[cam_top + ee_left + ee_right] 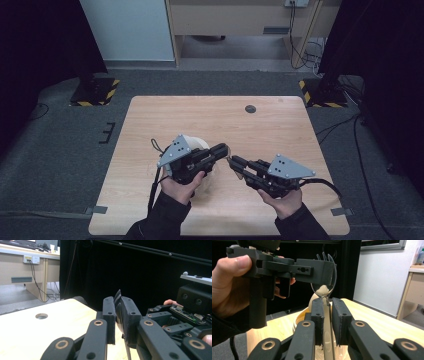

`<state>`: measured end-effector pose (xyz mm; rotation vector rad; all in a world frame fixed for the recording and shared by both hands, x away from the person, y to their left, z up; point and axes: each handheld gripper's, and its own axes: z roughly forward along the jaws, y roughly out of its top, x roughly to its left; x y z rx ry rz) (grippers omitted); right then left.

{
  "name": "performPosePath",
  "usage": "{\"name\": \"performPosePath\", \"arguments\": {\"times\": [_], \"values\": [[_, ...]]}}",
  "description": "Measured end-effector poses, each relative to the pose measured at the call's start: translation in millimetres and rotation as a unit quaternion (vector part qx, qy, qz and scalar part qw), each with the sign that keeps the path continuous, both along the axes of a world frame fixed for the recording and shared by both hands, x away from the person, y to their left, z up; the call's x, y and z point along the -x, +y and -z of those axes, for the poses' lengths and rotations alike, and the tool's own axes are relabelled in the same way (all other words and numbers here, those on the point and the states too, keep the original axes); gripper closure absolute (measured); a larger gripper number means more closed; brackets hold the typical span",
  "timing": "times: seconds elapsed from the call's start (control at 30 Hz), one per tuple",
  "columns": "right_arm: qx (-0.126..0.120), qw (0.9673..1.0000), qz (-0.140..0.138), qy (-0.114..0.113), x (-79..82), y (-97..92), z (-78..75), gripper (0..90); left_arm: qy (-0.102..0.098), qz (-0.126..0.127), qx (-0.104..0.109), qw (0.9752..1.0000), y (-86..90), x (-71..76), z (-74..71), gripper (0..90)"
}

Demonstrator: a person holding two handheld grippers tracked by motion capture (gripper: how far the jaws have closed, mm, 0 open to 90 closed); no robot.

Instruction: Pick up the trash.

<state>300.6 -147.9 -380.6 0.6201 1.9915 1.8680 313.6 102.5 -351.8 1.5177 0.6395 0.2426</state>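
- Pale wooden counter on grey carpet, dark curtains to both sides, a desk along the far wall.
- Near the middle of the counter, both tools tip to tip: left gripper over a cream bowl, right gripper just to its right.
- Left jaws narrow, pinched on a dark fork with its tines pointing up past the pads.
- Right jaws narrow too, clamped on the handle of a clear plastic spoon, held upright, its scoop raised against the side of the left jaws just below the fork tines.
- Both utensils in the air above the counter, the bowl behind and below them in the right gripper view.
- Step in hand, by the look of it: bringing spoon and fork together, either to pair them or to pass one across; cannot tell which.
- Next move likely calls for a steady grip on one side while the other eases off or lines up, and for keeping the thin spoon handle from twisting between the pads.
- No brand, label or legible writing on the grippers, the utensils or the bowl; only yellow-and-black hazard stripes on the floor at the far left and right.
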Motion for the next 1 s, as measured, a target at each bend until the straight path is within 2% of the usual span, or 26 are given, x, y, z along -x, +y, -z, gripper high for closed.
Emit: {"name": "performPosePath", "arguments": {"times": [0.13,0.33,0.43,0.5,0.57,0.6,0.7,0.73,0.87,1.0], "values": [[-0.012,0.9999,0.001,-0.001,0.4,-3.7,-3.8,74.6,-0.012,-0.006,-0.004,0.9999,6.5,2.5,-3.9,82.5],[-0.028,0.9989,0.038,-0.006,-2.4,-26.4,-11.2,67.1,-0.027,-0.015,0.005,0.9995,25.9,9.0,-12.3,82.5],[-0.020,0.9975,0.068,-0.001,-7.1,-40.9,-5.0,62.1,-0.040,-0.023,0.003,0.9989,40.2,14.8,-16.8,82.5],[-0.013,0.9962,0.086,0.008,-11.1,-50.3,3.5,59.1,-0.047,-0.032,0.005,0.9983,53.5,19.7,-20.0,82.5],[0.004,0.9940,0.107,0.021,-15.7,-58.9,15.0,54.2,-0.055,-0.044,0.007,0.9975,66.7,24.0,-22.7,82.5],[0.020,0.9921,0.121,0.029,-19.3,-64.2,23.3,51.1,-0.058,-0.048,0.008,0.9971,71.8,25.7,-23.7,82.5],[0.048,0.9861,0.151,0.052,-26.8,-76.0,42.2,47.7,-0.066,-0.071,0.009,0.9952,93.0,30.8,-26.9,82.5],[0.054,0.9830,0.163,0.065,-29.9,-80.8,50.0,46.5,-0.068,-0.076,0.010,0.9947,99.0,31.8,-27.6,82.5],[0.076,0.9721,0.200,0.098,-39.5,-95.7,69.3,40.4,-0.070,-0.100,0.017,0.9924,119.1,33.0,-27.0,82.5],[0.090,0.9608,0.230,0.127,-46.1,-107.2,83.5,34.5,-0.066,-0.114,0.015,0.9911,128.0,29.0,-22.8,82.5]]}}
